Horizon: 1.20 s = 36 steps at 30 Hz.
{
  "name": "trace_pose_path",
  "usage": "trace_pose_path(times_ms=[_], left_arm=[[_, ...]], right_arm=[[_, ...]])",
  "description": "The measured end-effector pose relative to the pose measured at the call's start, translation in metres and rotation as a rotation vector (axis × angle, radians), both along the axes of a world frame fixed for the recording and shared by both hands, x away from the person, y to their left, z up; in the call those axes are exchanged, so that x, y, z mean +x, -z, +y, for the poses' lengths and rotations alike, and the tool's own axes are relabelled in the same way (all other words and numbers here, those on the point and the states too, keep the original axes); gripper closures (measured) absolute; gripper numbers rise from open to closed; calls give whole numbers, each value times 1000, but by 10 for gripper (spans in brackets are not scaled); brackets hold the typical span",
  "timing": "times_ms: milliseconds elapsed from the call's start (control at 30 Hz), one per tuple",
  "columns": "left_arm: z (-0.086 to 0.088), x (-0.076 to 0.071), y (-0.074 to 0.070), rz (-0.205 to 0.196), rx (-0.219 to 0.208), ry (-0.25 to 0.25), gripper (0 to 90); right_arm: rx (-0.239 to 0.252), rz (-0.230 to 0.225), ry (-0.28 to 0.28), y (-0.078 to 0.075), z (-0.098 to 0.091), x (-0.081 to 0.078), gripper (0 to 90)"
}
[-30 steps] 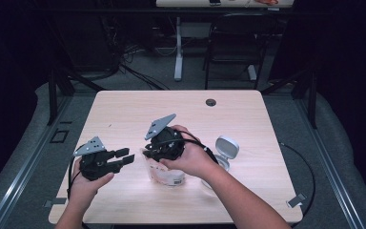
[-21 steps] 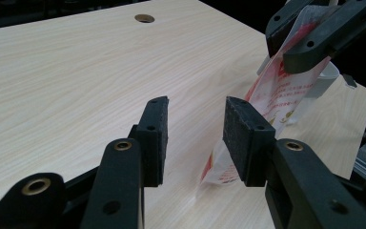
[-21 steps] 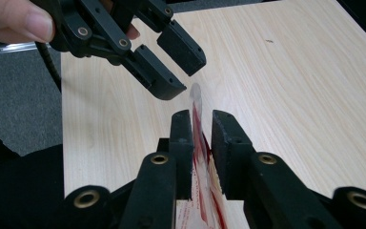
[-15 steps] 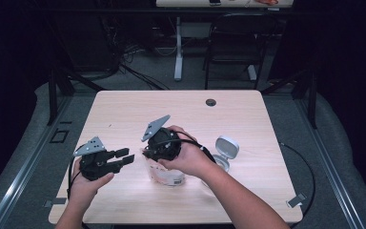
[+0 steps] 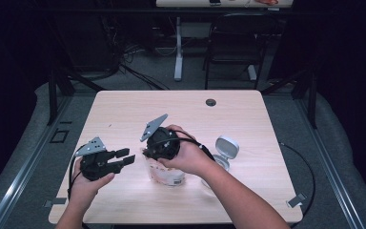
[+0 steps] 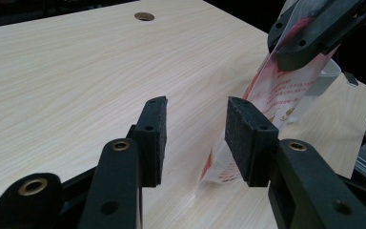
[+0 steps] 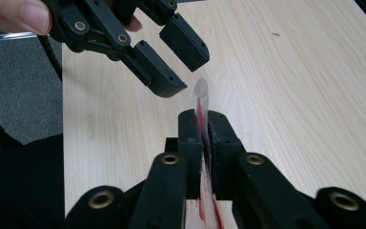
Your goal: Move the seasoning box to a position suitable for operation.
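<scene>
A clear plastic pouch (image 5: 167, 175) with red print stands near the table's front middle. My right gripper (image 5: 158, 158) points down onto it from above. Its jaws have just been closing and now pinch the pouch's thin top edge (image 7: 202, 125). My left gripper (image 5: 127, 157) is held left of the pouch, aimed at it, with its jaws open and nothing between them. In the left gripper view the open pads (image 6: 153, 133) frame bare table, the pouch (image 6: 276, 93) stands just right of them, and the right gripper's jaw (image 6: 314, 33) clamps its top.
A white round lid (image 5: 227, 147) is tipped up over a clear jar (image 5: 215, 168) right of the pouch. A cable hole (image 5: 210, 102) sits near the table's far edge. A chair and desk legs stand beyond the wooden table (image 5: 124, 114).
The right gripper has tilted slightly to the left over the pouch. The left gripper has kept still.
</scene>
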<state>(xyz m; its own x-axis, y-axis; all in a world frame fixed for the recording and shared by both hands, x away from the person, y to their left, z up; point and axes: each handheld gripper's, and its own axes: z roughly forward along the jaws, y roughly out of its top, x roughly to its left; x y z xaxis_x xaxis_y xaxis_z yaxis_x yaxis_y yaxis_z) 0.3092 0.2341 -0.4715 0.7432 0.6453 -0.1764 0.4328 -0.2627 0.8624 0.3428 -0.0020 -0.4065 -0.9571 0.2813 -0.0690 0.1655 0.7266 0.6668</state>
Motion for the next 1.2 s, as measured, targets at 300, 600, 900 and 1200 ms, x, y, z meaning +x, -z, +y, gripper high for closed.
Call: trace_pose_path(times_ms=[300, 600, 900, 1200], left_arm=[[1, 2, 3, 7, 5, 2, 594], [-1, 0, 4, 12, 8, 0, 581], [-8, 0, 10, 6, 32, 37, 552], [-22, 5, 30, 46, 58, 116, 487]], right_arm=[[-12, -5, -6, -1, 0, 0, 892], [-16, -13, -22, -3, -5, -1, 900], [3, -36, -19, -5, -20, -3, 900], [13, -43, -29, -5, -29, -5, 900]])
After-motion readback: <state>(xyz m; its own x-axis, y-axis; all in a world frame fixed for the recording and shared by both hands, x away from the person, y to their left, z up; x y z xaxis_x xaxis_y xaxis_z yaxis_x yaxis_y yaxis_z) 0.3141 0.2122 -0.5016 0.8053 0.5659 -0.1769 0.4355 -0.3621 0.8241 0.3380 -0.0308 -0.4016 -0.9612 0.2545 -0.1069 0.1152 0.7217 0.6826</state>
